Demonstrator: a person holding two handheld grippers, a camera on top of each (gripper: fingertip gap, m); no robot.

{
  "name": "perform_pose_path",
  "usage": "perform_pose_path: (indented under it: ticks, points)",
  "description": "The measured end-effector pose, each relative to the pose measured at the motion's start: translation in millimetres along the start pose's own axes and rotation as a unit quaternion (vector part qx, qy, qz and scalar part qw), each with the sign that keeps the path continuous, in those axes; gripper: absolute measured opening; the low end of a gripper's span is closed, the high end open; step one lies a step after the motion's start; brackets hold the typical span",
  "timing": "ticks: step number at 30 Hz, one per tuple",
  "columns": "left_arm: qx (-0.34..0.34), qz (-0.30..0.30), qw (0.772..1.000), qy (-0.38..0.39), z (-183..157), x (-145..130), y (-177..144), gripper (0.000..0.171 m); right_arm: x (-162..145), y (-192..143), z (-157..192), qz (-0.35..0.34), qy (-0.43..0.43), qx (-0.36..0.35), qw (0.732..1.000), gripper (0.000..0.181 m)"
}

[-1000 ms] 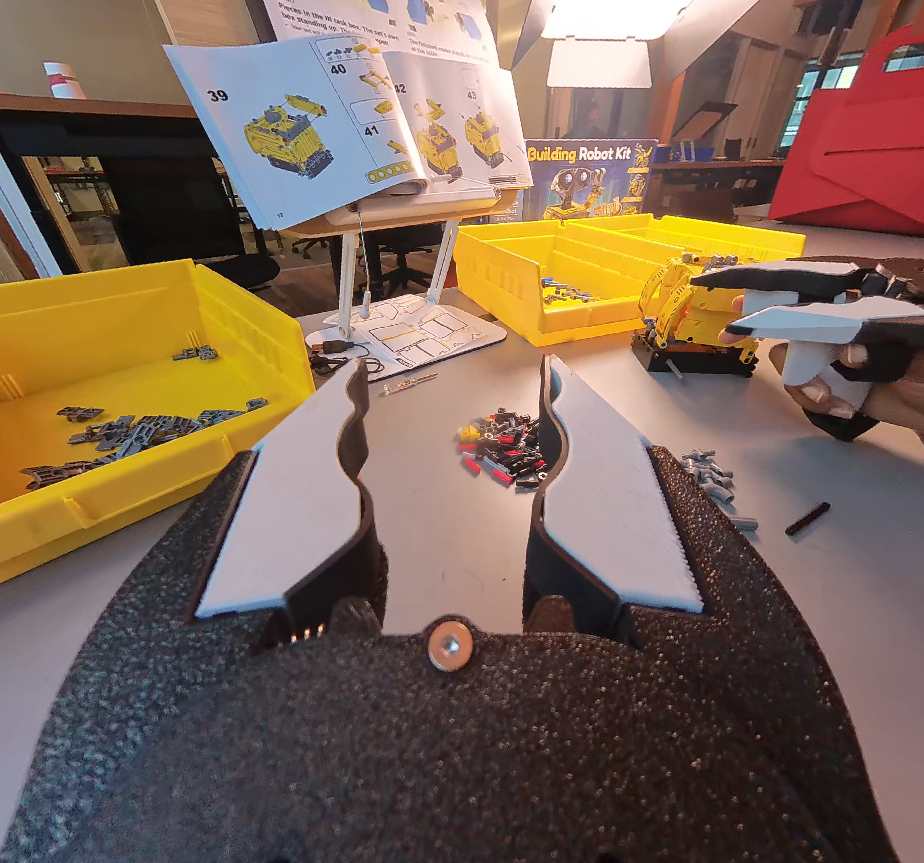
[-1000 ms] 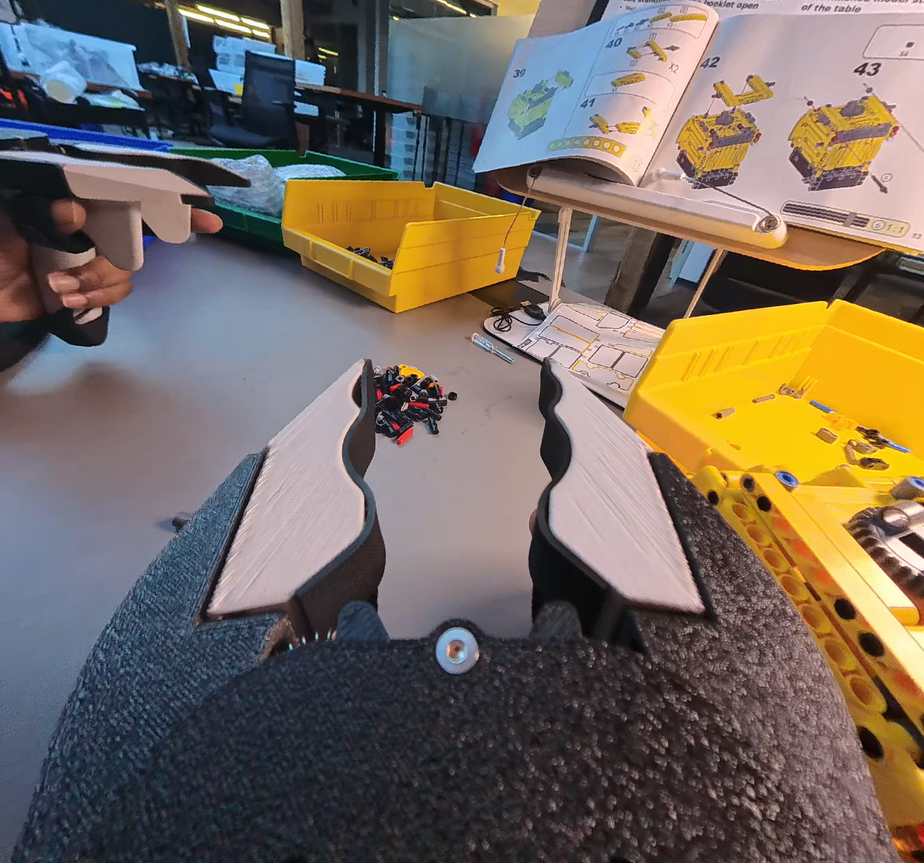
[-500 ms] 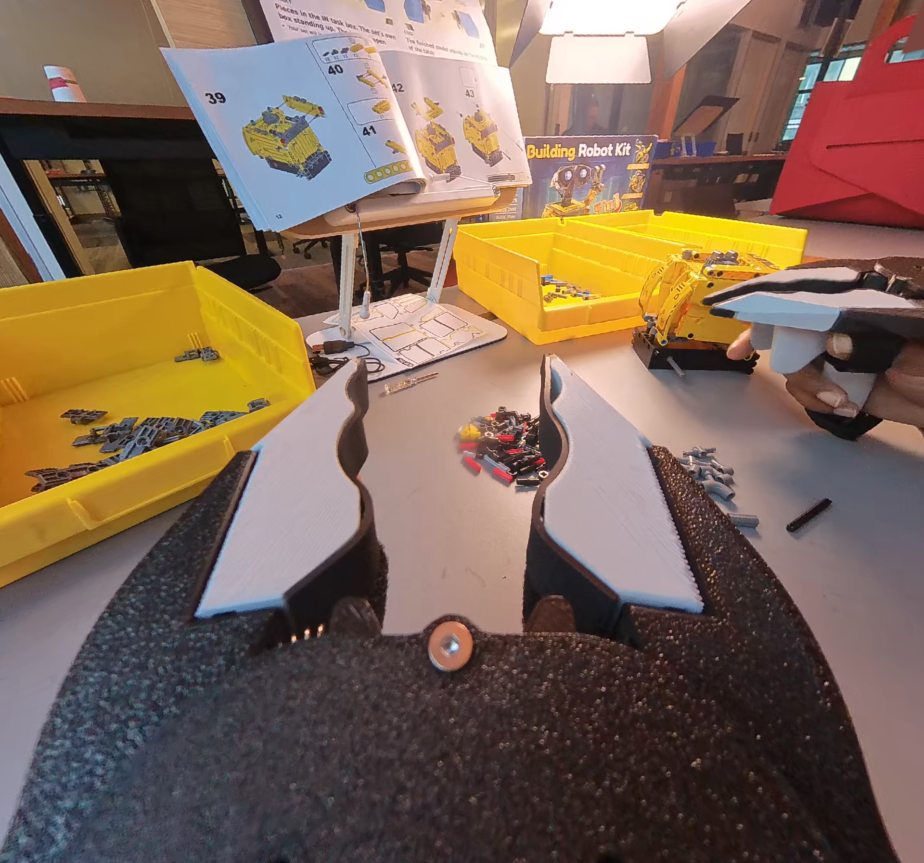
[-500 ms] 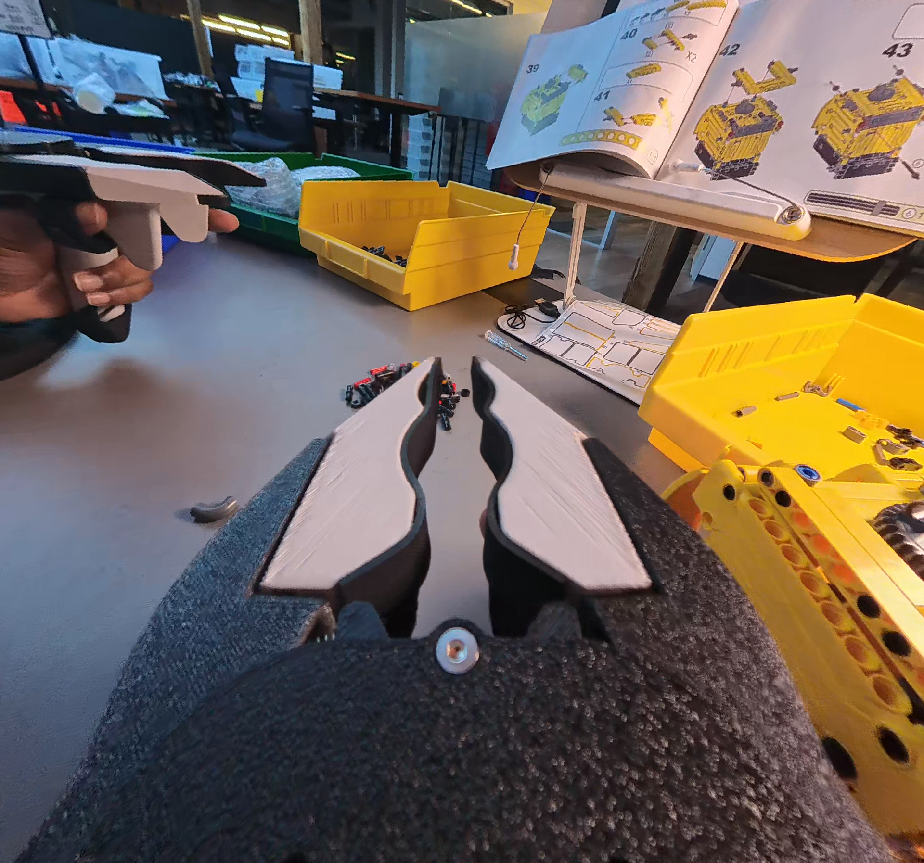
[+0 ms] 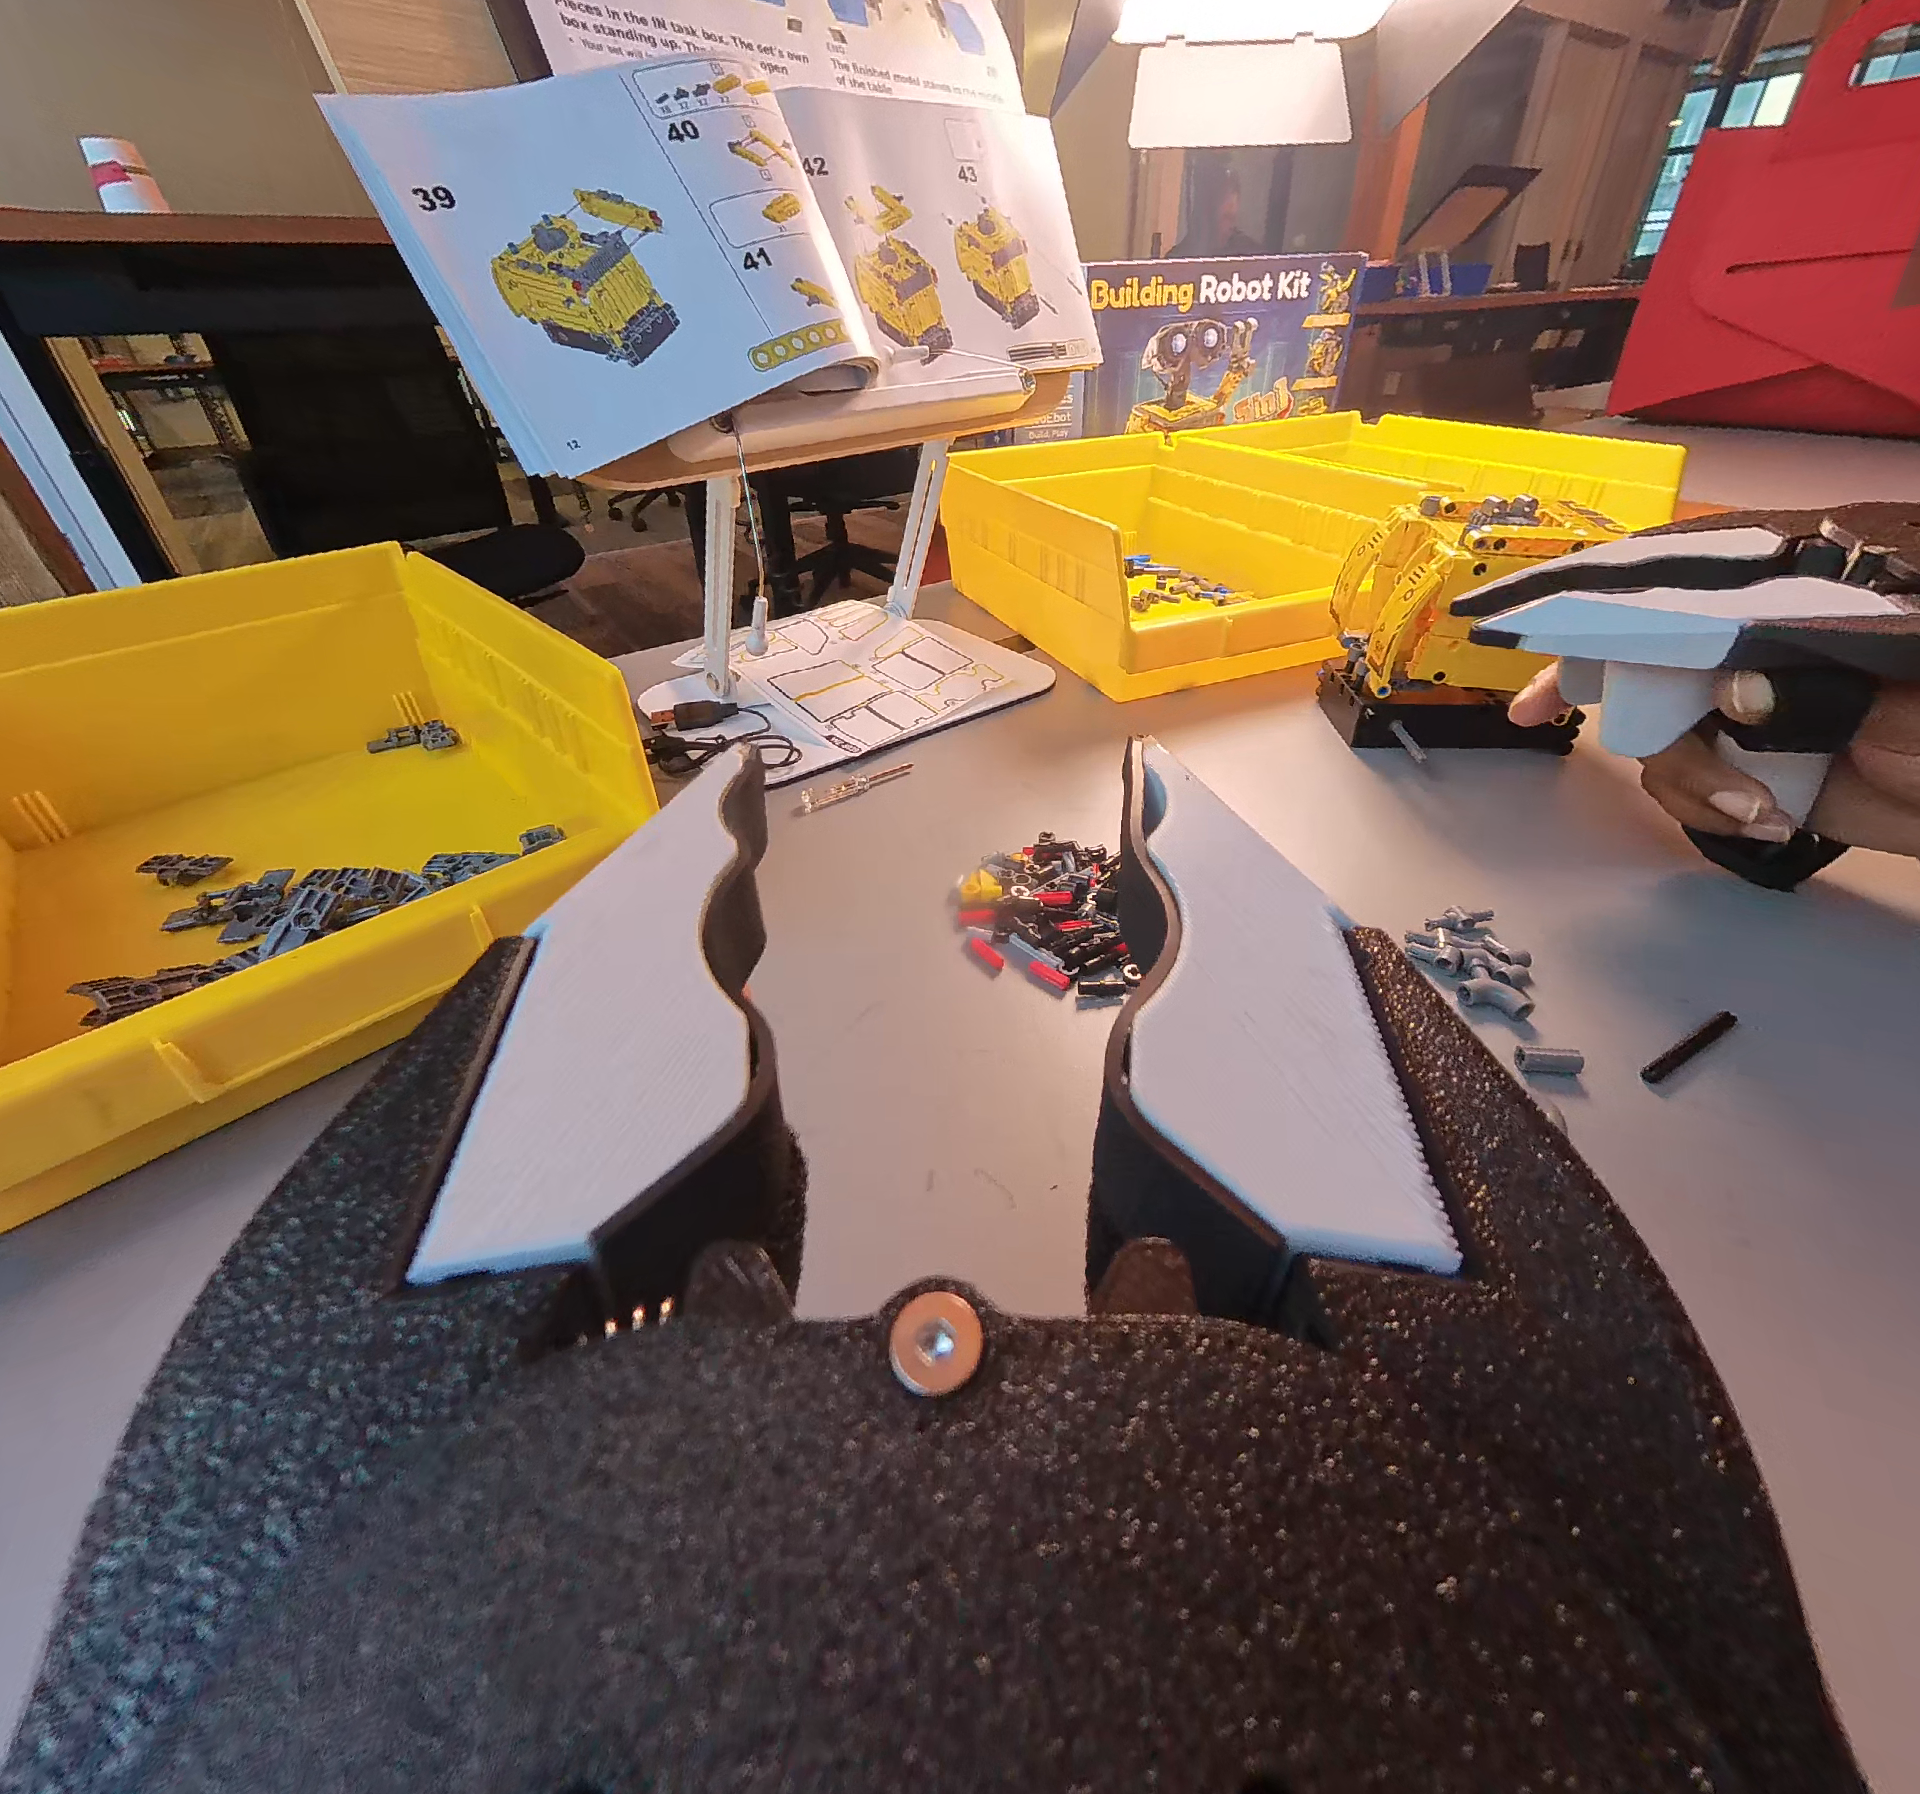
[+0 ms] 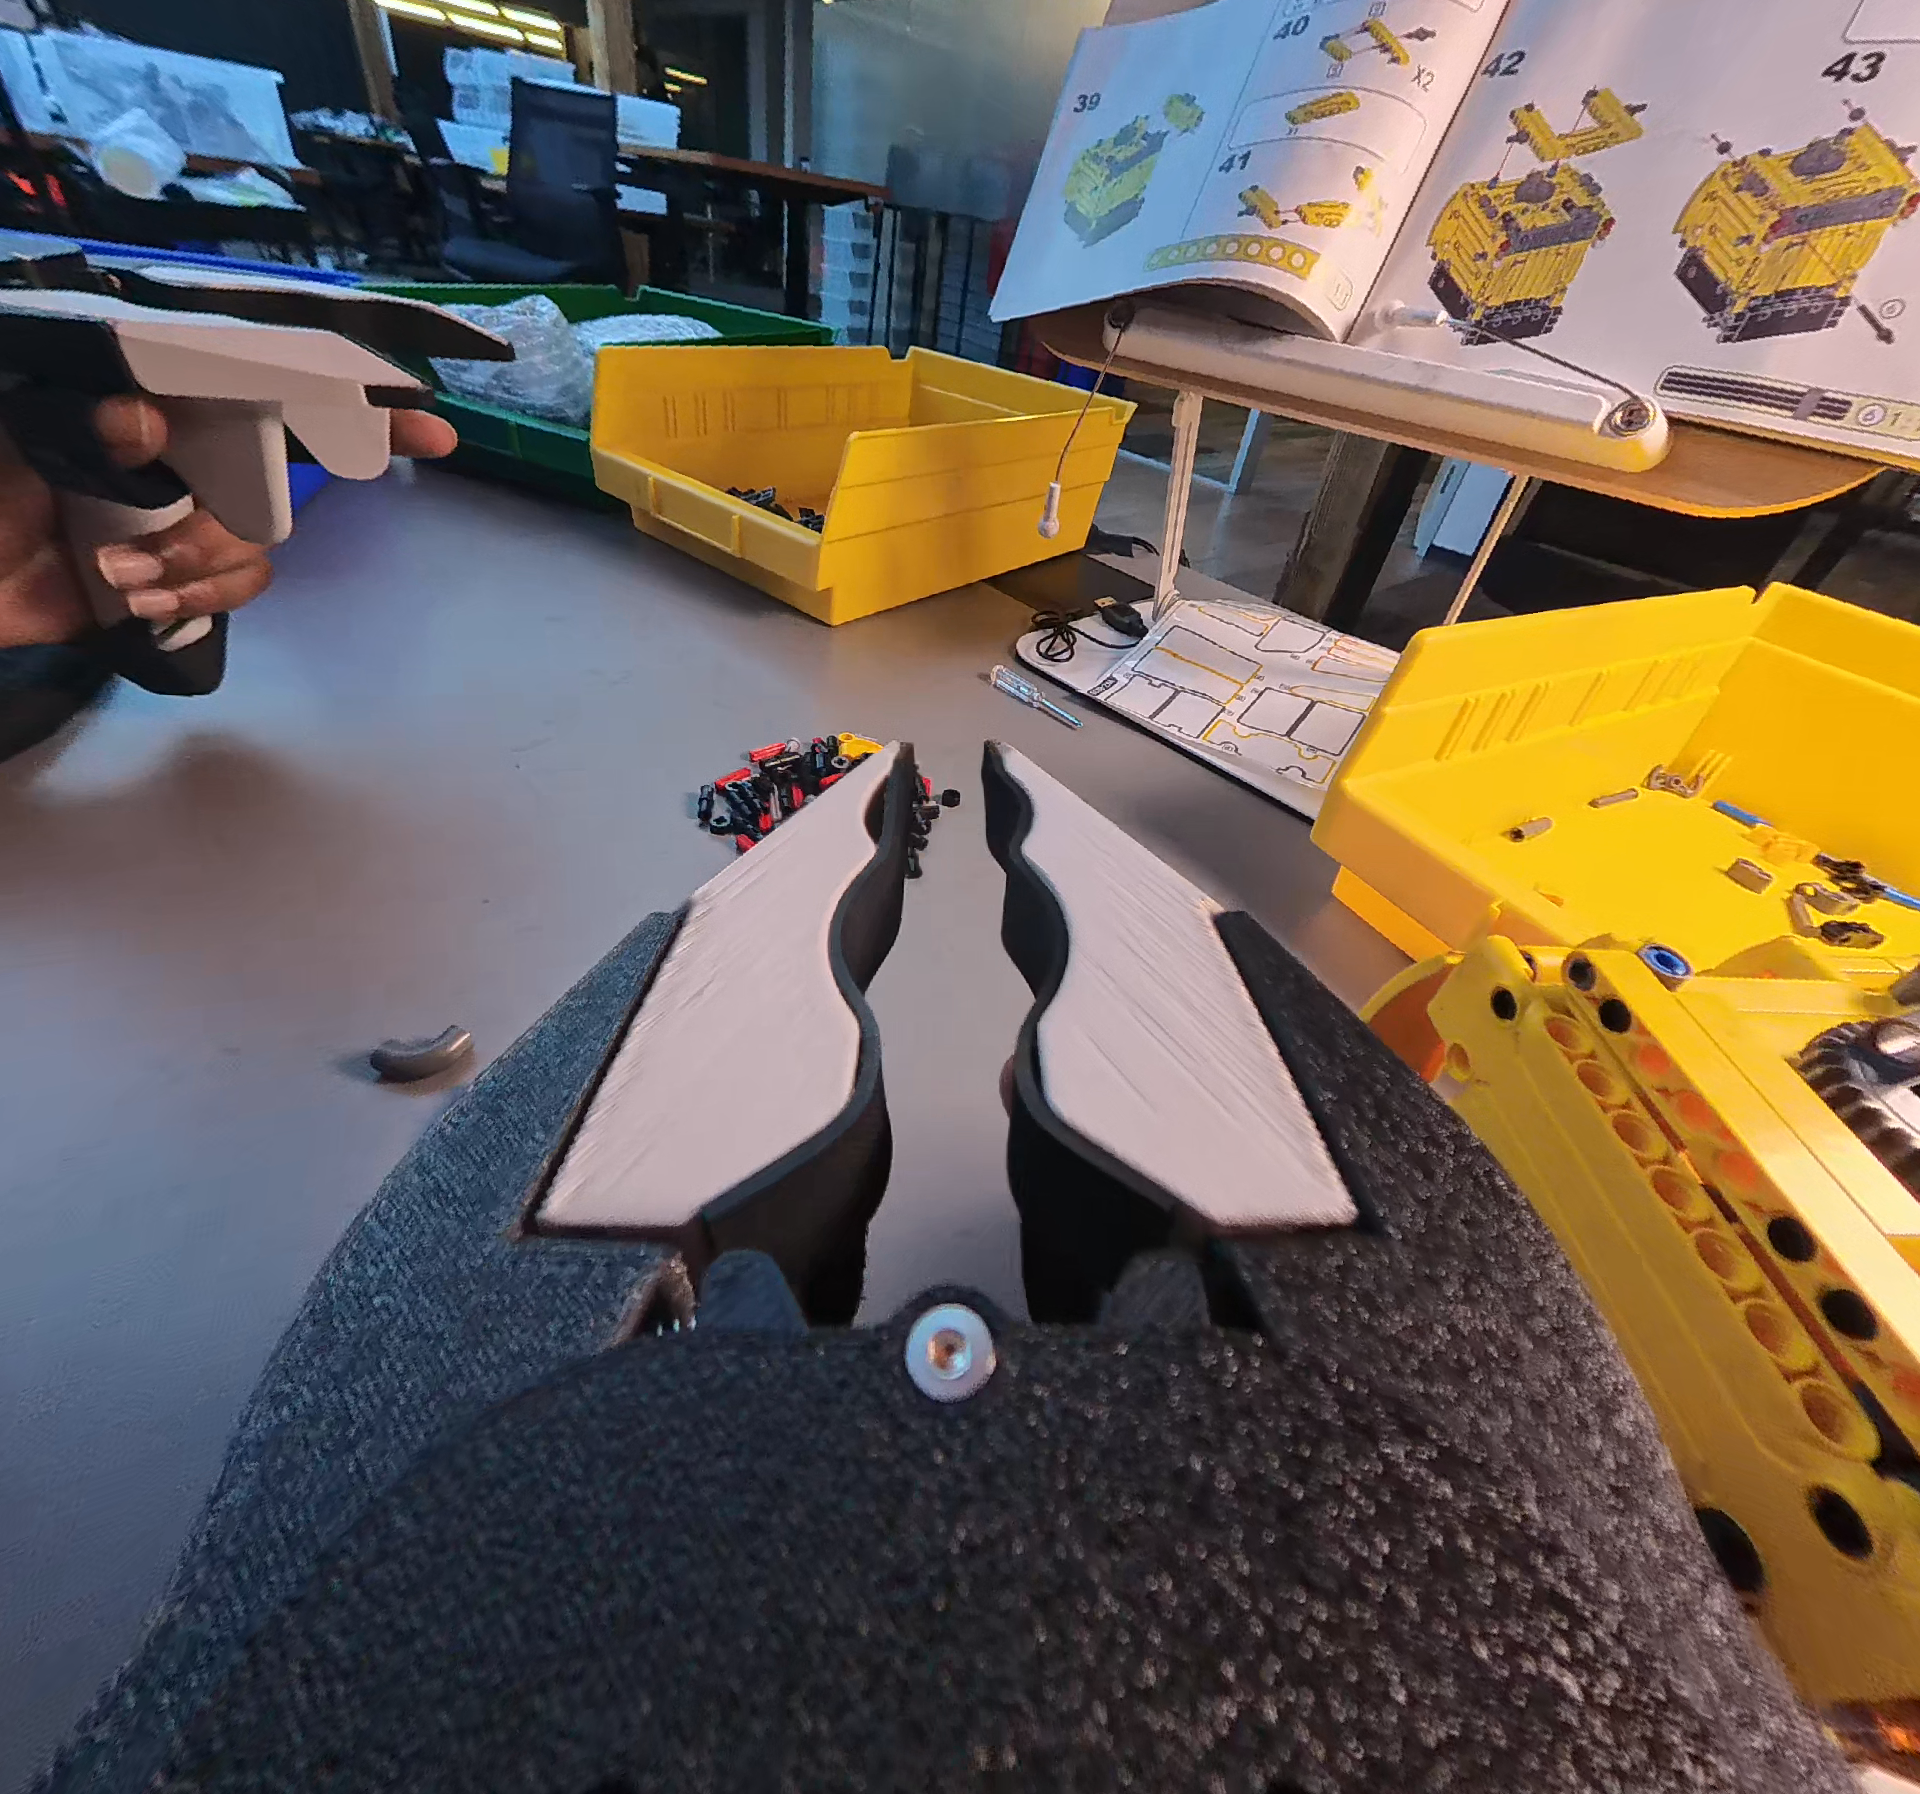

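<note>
While its fingers spread wide and empty, the left gripper (image 5: pixel 940 788) hovers over bare table (image 5: pixel 935 1121), between a yellow bin (image 5: pixel 312 913) left and small pins (image 5: pixel 1044 913) right. From the right wrist view, the right gripper (image 6: pixel 945 773) is narrowed to a slit, empty, a yellow model (image 6: pixel 1714 1173) close by its right edge.

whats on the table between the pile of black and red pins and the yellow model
Bare grey table separates the pile of pins from the yellow model, clearest in the left wrist view.

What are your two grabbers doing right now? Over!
Left gripper open, empty, above the table near the small black and red pieces. Right gripper nearly shut, empty, beside the yellow model. Nothing between either pair of fingers.
</note>
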State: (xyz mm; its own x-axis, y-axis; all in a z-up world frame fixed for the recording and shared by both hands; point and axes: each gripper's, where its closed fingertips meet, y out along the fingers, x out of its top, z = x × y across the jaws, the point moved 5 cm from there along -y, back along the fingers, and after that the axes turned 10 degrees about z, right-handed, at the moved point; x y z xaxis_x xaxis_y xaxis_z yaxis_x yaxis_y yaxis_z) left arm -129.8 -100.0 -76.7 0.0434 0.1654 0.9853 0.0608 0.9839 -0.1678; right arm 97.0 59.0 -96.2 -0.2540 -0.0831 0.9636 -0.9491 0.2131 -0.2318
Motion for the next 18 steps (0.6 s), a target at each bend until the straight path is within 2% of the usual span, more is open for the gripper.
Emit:
perform_pose_path:
  ticks: [7,18]
  points:
    - [0.0,-0.001,1.0,0.003,-1.4,0.9,-1.3,0.068,1.0,-0.1,-1.8,0.002,0.001,-0.017,1.0,0.03]
    - [0.003,-0.005,1.0,0.008,-2.8,2.6,-2.6,0.067,-1.2,1.1,-6.1,0.005,0.021,-0.022,1.0,0.041]
